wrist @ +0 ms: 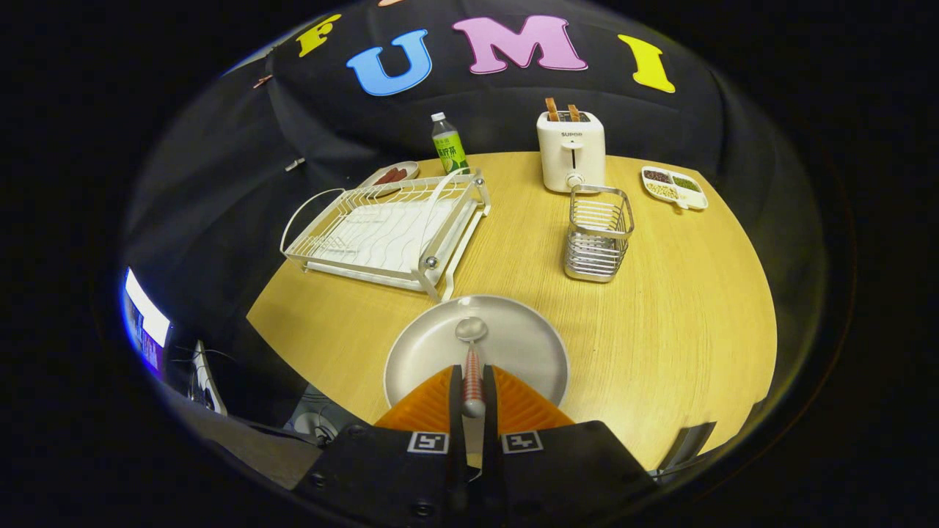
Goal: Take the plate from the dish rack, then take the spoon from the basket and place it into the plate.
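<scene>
Now, going from left to right over the round wooden table [682,323]: at the far left stands the white wire dish rack [385,231], its slots bare above a white drip tray. Just behind its far corner lies a small oval dish [392,174] with reddish-brown pieces in it, and beside that stands a bottle [449,144] with a white cap and a green label, upright near the table's back edge.

In the middle, nearest the camera, the pale round plate [440,345] lies flat on the table, just in front of the near corner of the rack. The gripper [473,389] reaches over the near part of the plate, and its two fingers are closed tight on the handle of the spoon [472,345], both pressing on it from either side. The spoon points straight ahead along the fingers, its bowl just beyond their tips and above or on the middle of the plate; I cannot tell whether it touches the plate.

Further right and farther back stands the metal wire basket [598,235], upright, well apart from the plate. Behind it sits a white toaster [571,152] with two brown slices sticking out of its slots. At the far right lies a small white divided tray [673,187] holding dark, green and pale grains in separate compartments.
</scene>
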`<state>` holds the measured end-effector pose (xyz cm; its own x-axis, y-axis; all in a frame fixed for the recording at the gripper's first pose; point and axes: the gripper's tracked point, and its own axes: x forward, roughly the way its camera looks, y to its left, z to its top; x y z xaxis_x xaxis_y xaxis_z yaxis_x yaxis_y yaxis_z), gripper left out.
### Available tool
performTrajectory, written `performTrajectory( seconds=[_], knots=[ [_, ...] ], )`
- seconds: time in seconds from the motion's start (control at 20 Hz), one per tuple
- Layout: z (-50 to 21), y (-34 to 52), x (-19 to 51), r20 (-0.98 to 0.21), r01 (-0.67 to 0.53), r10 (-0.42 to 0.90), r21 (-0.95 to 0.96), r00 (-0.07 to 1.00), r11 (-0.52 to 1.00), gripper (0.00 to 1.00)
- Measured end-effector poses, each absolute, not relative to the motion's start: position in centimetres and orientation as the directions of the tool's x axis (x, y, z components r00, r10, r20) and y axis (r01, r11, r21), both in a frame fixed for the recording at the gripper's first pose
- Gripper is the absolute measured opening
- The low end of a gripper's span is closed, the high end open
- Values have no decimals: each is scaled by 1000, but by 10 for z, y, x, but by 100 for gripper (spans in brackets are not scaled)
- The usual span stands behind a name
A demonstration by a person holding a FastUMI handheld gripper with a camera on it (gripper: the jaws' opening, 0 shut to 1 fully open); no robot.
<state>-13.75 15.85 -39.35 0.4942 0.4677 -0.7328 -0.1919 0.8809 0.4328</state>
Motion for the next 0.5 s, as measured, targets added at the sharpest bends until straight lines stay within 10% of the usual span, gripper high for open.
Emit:
performTrajectory(
  seconds=[0.5],
  knots=[
    [-442, 166, -165, -813, -207, 455, 406, 363, 890, 17]
  ],
)
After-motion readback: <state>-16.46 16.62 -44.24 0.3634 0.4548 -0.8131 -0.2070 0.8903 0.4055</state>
